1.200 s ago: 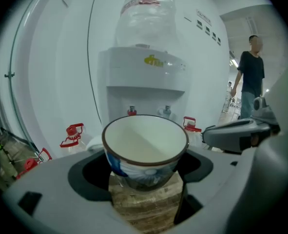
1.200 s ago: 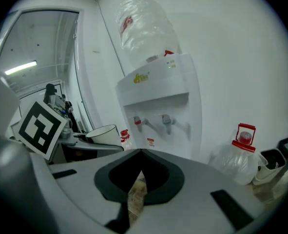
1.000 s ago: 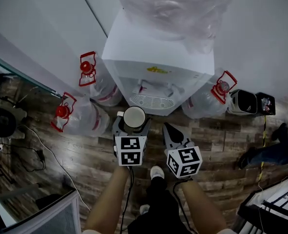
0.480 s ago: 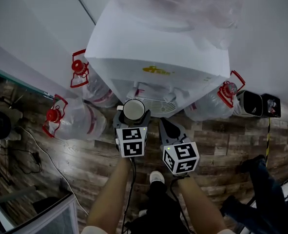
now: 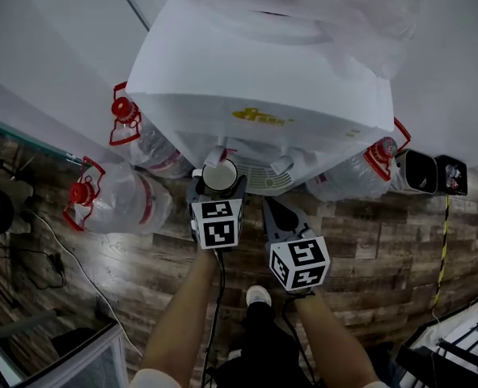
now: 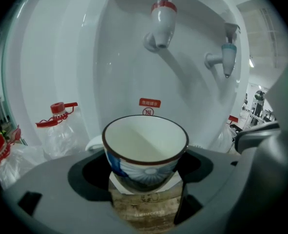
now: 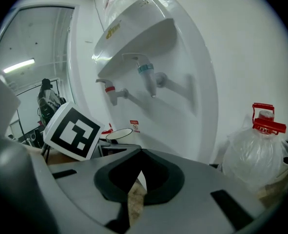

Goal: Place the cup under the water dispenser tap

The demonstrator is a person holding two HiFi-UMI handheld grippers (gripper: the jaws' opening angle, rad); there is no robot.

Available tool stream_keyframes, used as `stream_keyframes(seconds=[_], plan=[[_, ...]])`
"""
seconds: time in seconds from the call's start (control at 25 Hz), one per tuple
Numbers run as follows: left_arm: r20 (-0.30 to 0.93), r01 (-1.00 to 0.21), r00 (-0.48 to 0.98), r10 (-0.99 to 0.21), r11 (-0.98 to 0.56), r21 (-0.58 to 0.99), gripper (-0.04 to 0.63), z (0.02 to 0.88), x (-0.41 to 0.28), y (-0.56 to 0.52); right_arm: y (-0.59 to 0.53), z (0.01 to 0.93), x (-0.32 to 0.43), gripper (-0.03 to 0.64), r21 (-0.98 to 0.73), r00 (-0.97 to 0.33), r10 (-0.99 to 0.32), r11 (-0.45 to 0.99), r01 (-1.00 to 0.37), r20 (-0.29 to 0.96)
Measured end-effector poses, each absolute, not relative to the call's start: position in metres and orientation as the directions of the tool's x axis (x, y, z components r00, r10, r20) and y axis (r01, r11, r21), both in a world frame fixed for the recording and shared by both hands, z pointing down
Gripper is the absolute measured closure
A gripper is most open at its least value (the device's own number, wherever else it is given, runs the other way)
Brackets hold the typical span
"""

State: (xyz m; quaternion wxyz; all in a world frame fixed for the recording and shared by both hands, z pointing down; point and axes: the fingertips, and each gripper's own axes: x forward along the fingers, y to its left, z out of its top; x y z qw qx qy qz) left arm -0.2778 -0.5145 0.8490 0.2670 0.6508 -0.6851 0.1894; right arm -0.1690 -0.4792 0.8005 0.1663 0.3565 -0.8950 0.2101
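The left gripper (image 5: 219, 191) clamps the cup (image 6: 146, 152) upright before the water dispenser (image 5: 263, 79), below its red tap (image 6: 162, 26), while the right gripper (image 5: 277, 213) hangs before the dispenser, jaws together and empty.

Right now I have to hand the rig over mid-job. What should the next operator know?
Left gripper: shut on the cup, which is upright and empty.
Right gripper: jaws together, holding nothing, parked beside the left one in front of the water dispenser.
Position: the cup is in the tap recess, with the red tap above and slightly to its right. The blue tap is further right.
Done: cup picked up and brought to the dispenser.
Left: line the cup up under the tap, set it on the drip tray, then open the jaws and back out.
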Motion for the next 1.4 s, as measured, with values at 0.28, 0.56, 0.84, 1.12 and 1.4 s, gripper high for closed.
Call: stream_keyframes(seconds=[0.28, 0.56, 0.84, 1.12, 1.4], plan=[[0.593, -0.987, -0.039, -0.804, 0.125, 0.105, 0.164, 0.851, -0.282, -0.527, -0.481, 0.808, -0.161, 0.597, -0.254, -0.680, -0.571, 0.649, -0.717, 0.460], [0.551, -0.984, -0.067, -0.832, 0.145, 0.099, 0.164, 0.850, -0.283, -0.533, -0.483, 0.808, -0.157, 0.597, -0.259, -0.680, -0.575, 0.645, -0.719, 0.456], [0.487, -0.986, -0.090, -0.869, 0.146, 0.079, 0.164, 0.848, -0.281, -0.536, -0.486, 0.808, -0.152, 0.597, -0.264, -0.678, -0.580, 0.639, -0.722, 0.451], [0.456, -0.984, -0.112, -0.883, 0.162, 0.072, 0.164, 0.849, -0.280, -0.533, -0.485, 0.809, -0.146, 0.597, -0.267, -0.672, -0.581, 0.631, -0.728, 0.459], [0.495, -0.984, -0.116, -0.861, 0.167, 0.062, 0.163, 0.854, -0.278, -0.529, -0.482, 0.808, -0.142, 0.597, -0.279, -0.668, -0.584, 0.619, -0.734, 0.460]])
